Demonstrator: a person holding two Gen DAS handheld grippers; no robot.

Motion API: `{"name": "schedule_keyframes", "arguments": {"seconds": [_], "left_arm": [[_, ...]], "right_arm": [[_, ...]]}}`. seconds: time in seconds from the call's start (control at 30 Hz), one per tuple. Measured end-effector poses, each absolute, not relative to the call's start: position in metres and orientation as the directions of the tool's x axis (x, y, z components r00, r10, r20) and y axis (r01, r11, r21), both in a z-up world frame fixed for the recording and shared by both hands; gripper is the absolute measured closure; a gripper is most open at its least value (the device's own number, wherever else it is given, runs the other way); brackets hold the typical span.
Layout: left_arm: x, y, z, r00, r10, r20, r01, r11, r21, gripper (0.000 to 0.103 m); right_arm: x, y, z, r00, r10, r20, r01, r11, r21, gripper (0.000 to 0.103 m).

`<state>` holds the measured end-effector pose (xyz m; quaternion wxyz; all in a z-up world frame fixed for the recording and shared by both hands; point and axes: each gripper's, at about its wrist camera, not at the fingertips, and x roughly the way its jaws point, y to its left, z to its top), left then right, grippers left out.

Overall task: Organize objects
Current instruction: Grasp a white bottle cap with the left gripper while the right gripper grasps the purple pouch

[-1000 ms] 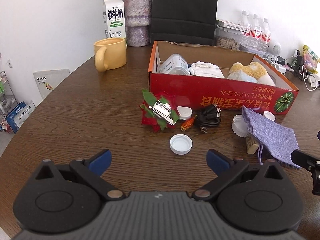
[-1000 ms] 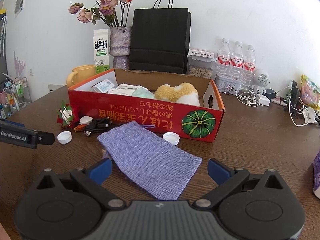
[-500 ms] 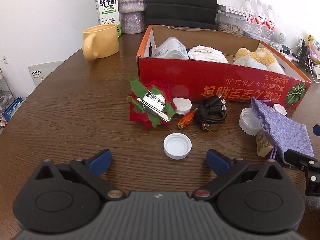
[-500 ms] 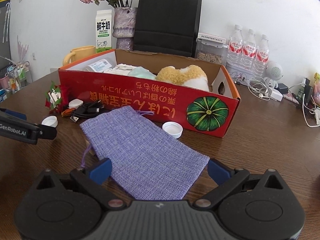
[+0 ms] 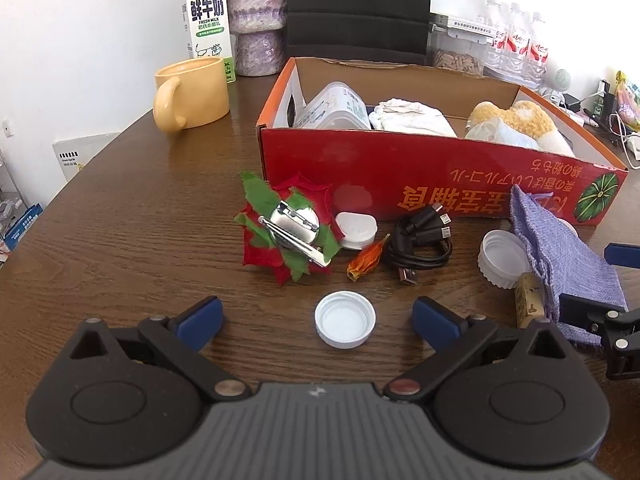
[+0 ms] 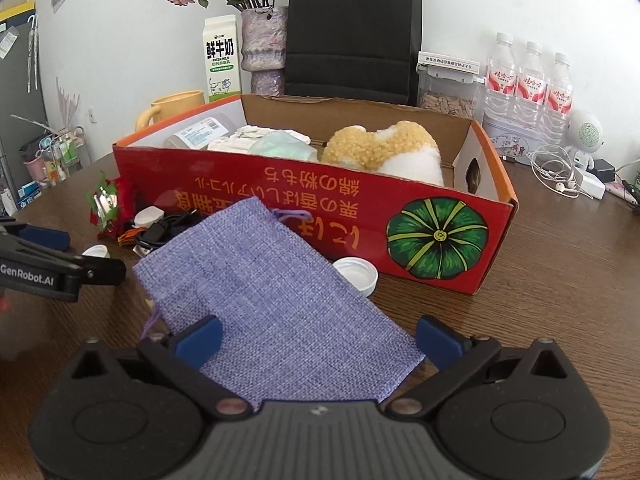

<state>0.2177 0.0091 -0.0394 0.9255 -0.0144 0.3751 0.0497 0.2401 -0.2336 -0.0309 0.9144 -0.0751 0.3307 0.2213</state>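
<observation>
A white bottle cap lies on the table right between the open fingers of my left gripper. Beyond it are a red and green fabric flower with a metal clip, a small white case, an orange scrap, a coiled black cable and a second white cap. A purple cloth pouch lies flat in front of the red cardboard box. My right gripper is open over the pouch's near end.
The red box holds a white container, white cloth and a yellow plush. Behind it stand a yellow mug, milk carton, vase, black bag and water bottles. Another white cap lies by the box front. A cork sits beside the pouch.
Both grippers have moved forward and down. The white cap now sits between my left fingers, and the pouch's near end lies between my right fingers. Both stay open.
</observation>
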Motion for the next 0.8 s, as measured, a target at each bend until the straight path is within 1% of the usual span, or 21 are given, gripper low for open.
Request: {"name": "schedule_keyframes", "arguments": {"seconds": [0.07, 0.23, 0.27, 0.3, 0.33, 0.37, 0.4, 0.43, 0.47, 0.5, 0.53, 0.57, 0.6, 0.63, 0.67, 0.7, 0.77, 0.8], "left_arm": [[0.218, 0.008, -0.040, 0.718, 0.078, -0.692, -0.098, 0.995, 0.011, 0.001], [0.215, 0.005, -0.039, 0.738, 0.056, -0.673, -0.067, 0.998, 0.009, 0.012], [0.214, 0.004, -0.038, 0.740, 0.053, -0.670, -0.062, 0.998, 0.009, 0.016], [0.213, 0.003, -0.038, 0.744, 0.047, -0.666, -0.055, 0.998, 0.009, 0.023], [0.212, 0.002, -0.037, 0.748, 0.041, -0.663, -0.047, 0.999, 0.009, 0.026], [0.211, 0.000, -0.036, 0.751, 0.034, -0.660, -0.037, 0.999, 0.010, 0.034], [0.210, -0.001, -0.035, 0.753, 0.030, -0.657, -0.030, 0.999, 0.011, 0.042], [0.209, -0.003, -0.035, 0.756, 0.023, -0.654, -0.020, 1.000, 0.011, 0.047], [0.208, -0.005, -0.034, 0.757, 0.016, -0.653, -0.011, 1.000, 0.012, 0.056], [0.207, -0.007, -0.034, 0.758, 0.011, -0.652, -0.003, 1.000, 0.013, 0.063], [0.206, -0.008, -0.033, 0.758, 0.006, -0.652, 0.003, 1.000, 0.013, 0.066], [0.205, -0.010, -0.033, 0.758, 0.003, -0.652, 0.009, 1.000, 0.014, 0.073], [0.204, -0.011, -0.033, 0.758, 0.002, -0.652, 0.011, 1.000, 0.016, 0.073], [0.203, -0.012, -0.033, 0.758, 0.004, -0.652, 0.011, 1.000, 0.018, 0.073], [0.202, -0.012, -0.033, 0.758, 0.003, -0.652, 0.011, 1.000, 0.018, 0.073], [0.201, -0.012, -0.033, 0.756, 0.004, -0.654, 0.009, 1.000, 0.016, 0.073], [0.199, -0.010, -0.033, 0.754, 0.005, -0.657, 0.004, 1.000, 0.012, 0.072], [0.198, -0.010, -0.033, 0.753, 0.006, -0.658, 0.002, 1.000, 0.012, 0.072]], "right_arm": [[0.240, -0.233, -0.031, 0.683, 0.355, -0.638, -0.454, 0.891, 0.009, 0.000], [0.238, -0.233, -0.030, 0.685, 0.359, -0.634, -0.460, 0.888, 0.006, 0.002], [0.236, -0.233, -0.030, 0.684, 0.367, -0.630, -0.468, 0.884, 0.007, 0.006], [0.235, -0.233, -0.030, 0.682, 0.376, -0.627, -0.475, 0.880, 0.011, 0.012], [0.233, -0.232, -0.029, 0.683, 0.381, -0.623, -0.480, 0.877, 0.009, 0.014], [0.231, -0.230, -0.028, 0.684, 0.385, -0.620, -0.485, 0.874, 0.007, 0.019], [0.228, -0.230, -0.028, 0.683, 0.393, -0.616, -0.493, 0.870, 0.009, 0.026], [0.226, -0.229, -0.027, 0.682, 0.401, -0.612, -0.499, 0.866, 0.011, 0.030], [0.223, -0.228, -0.027, 0.683, 0.406, -0.608, -0.506, 0.862, 0.007, 0.037], [0.220, -0.226, -0.026, 0.682, 0.412, -0.604, -0.513, 0.858, 0.006, 0.045], [0.218, -0.225, -0.026, 0.680, 0.420, -0.601, -0.521, 0.854, 0.008, 0.050], [0.215, -0.224, -0.025, 0.677, 0.428, -0.598, -0.528, 0.849, 0.009, 0.060], [0.213, -0.222, -0.025, 0.677, 0.432, -0.596, -0.534, 0.845, 0.006, 0.071], [0.210, -0.220, -0.024, 0.675, 0.437, -0.594, -0.540, 0.842, 0.005, 0.076], [0.207, -0.218, -0.024, 0.674, 0.440, -0.593, -0.544, 0.839, 0.004, 0.084], [0.205, -0.217, -0.024, 0.674, 0.441, -0.593, -0.546, 0.838, 0.002, 0.088], [0.205, -0.217, -0.023, 0.674, 0.442, -0.592, -0.541, 0.841, 0.011, 0.088], [0.206, -0.219, -0.023, 0.676, 0.444, -0.588, -0.534, 0.845, 0.024, 0.085]]}}
